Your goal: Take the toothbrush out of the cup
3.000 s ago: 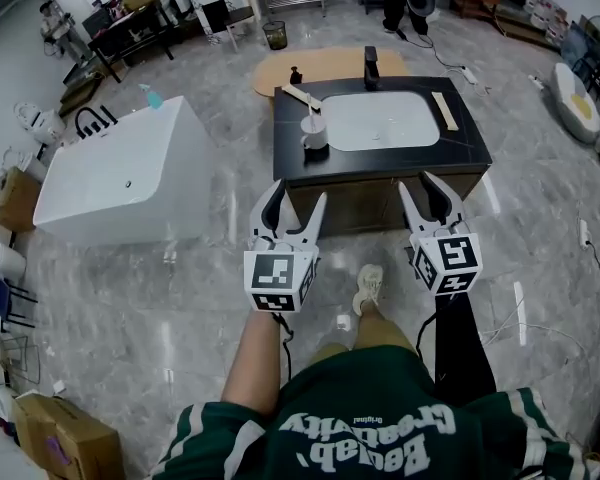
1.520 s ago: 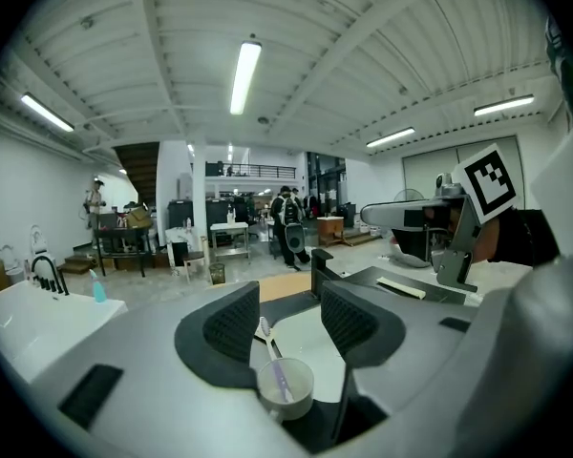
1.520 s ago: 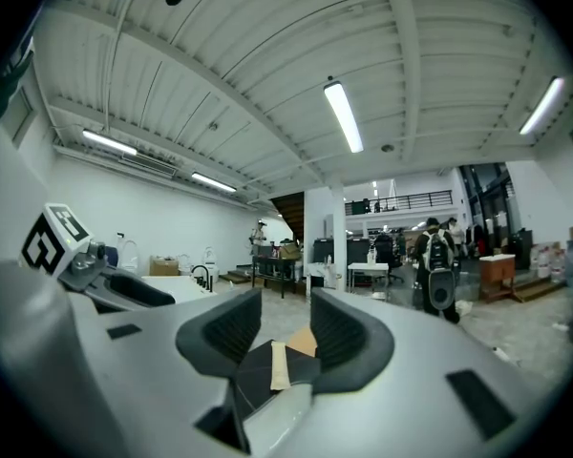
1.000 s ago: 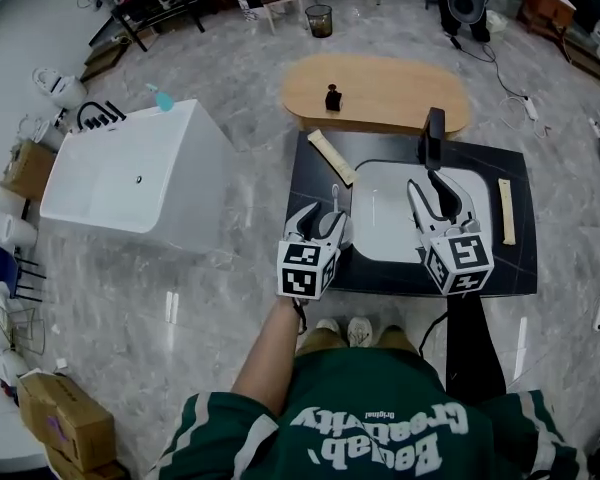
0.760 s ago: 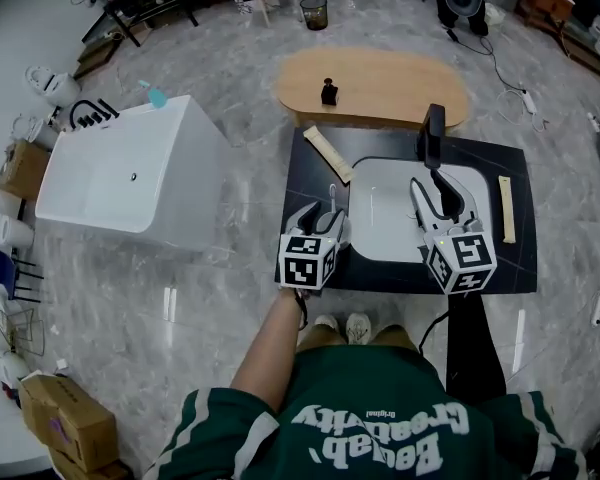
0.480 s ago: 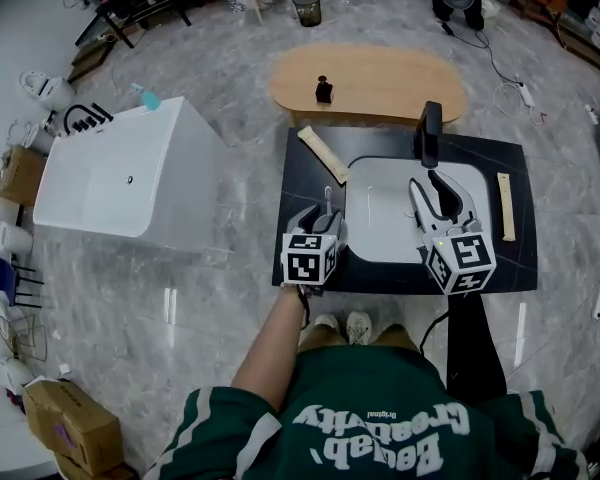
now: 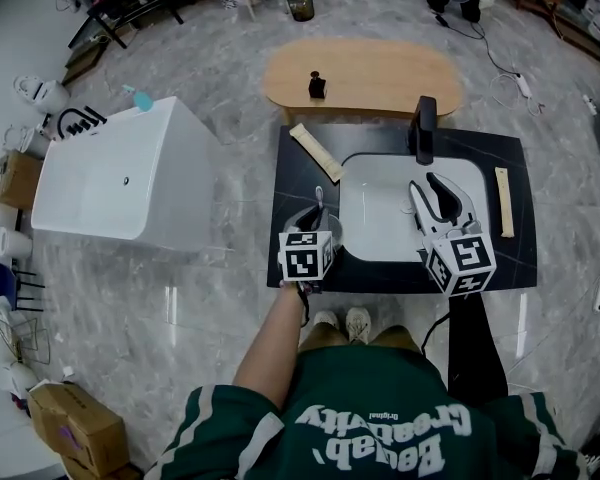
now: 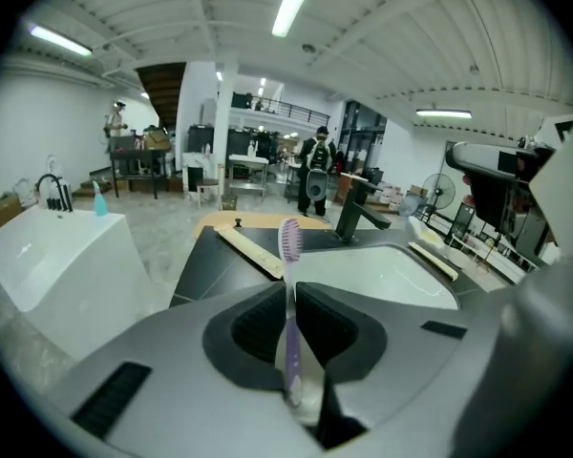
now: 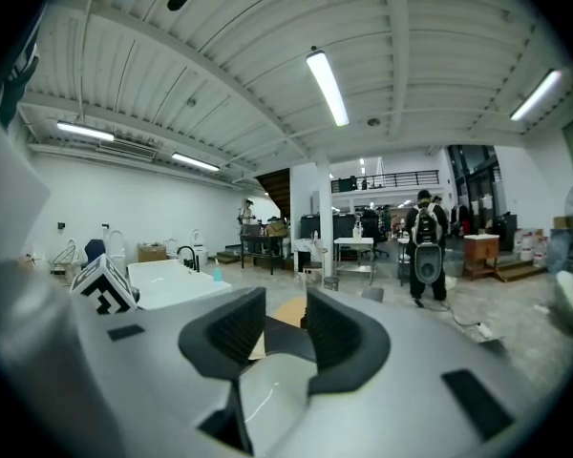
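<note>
A purple toothbrush [image 8: 288, 256] stands upright in a pale cup [image 8: 307, 401] on the left side of the black countertop [image 7: 292, 183]. In the head view its bristle end [image 7: 319, 194] sticks up just past my left gripper [image 7: 316, 218]. My left gripper [image 8: 291, 303] has its jaws closing on the brush handle, and the pads meet it on both sides above the cup's rim. My right gripper [image 7: 435, 190] hovers over the white basin [image 7: 380, 208]; the jaws of the right gripper [image 9: 285, 318] are closing slightly but still stand apart, with nothing between them.
A black faucet [image 7: 424, 128] stands behind the basin. Wooden strips lie on the counter at back left [image 7: 315, 151] and right [image 7: 504, 201]. An oval wooden table [image 7: 380, 73] with a small dark bottle [image 7: 316, 86] lies beyond. A white bathtub [image 7: 120, 183] stands left.
My left gripper has sunk over the cup and its jaws have narrowed onto the toothbrush handle. The right gripper has dropped a little over the basin.
</note>
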`<state>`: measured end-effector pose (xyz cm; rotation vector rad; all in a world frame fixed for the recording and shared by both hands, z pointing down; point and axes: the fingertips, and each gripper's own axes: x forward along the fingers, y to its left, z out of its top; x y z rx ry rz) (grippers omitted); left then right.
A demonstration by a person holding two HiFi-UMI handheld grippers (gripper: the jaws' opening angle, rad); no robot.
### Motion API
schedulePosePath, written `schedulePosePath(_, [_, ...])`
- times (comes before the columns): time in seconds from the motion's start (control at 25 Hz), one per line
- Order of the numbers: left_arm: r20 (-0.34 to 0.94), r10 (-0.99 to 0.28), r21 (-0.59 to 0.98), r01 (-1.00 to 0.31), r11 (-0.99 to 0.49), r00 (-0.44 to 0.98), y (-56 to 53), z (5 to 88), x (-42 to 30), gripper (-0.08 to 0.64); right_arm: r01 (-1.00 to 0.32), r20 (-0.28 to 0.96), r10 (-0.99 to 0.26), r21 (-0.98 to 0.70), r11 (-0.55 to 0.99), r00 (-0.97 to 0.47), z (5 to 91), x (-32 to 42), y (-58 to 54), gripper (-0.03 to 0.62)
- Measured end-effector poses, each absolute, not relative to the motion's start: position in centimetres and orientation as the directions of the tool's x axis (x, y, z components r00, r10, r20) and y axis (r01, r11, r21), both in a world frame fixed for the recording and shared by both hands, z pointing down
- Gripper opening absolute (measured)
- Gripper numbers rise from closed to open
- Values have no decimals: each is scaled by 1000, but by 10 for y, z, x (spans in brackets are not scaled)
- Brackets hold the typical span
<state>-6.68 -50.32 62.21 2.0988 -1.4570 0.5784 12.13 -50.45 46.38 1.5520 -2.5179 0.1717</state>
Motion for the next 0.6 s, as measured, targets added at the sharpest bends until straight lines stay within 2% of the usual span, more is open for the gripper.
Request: schedulePosePath(0.6, [554,-760,150,-939,-310,340,-496,601,-57,29,-894,206,-875,-6,448,-439,462,132,-498,129])
